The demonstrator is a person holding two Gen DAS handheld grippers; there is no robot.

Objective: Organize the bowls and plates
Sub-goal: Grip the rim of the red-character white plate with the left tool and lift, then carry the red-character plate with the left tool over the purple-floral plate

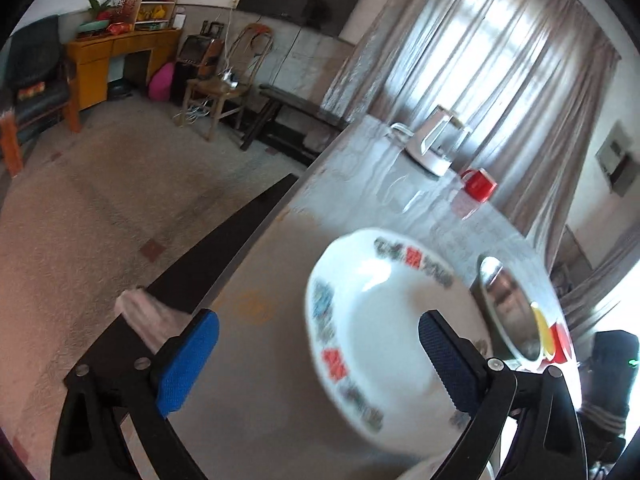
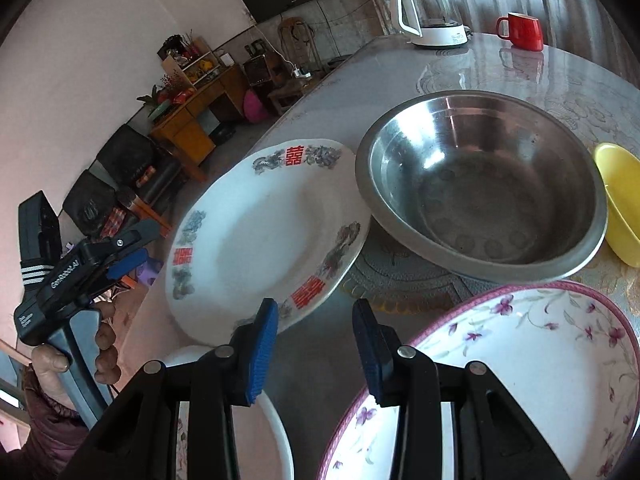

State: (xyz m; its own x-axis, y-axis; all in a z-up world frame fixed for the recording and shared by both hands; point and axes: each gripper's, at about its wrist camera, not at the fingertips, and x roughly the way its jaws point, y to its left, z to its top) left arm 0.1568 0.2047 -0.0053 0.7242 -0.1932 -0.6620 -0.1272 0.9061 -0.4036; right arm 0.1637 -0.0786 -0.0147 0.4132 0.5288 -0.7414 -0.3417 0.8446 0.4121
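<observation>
Left gripper (image 1: pixel 316 360) gapes wide and empty, right gripper (image 2: pixel 316 344) part-open on nothing, and the white plate (image 2: pixel 264 240) leans on the steel bowl (image 2: pixel 480 184) at the table's (image 2: pixel 520 68) left edge, so a careless nudge could tip it off.

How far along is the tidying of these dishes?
Early, it seems. The white plate leans on the steel bowl's rim; the yellow bowl and floral bowl sit apart, unstacked. Left gripper and right gripper are both open, holding nothing.
</observation>
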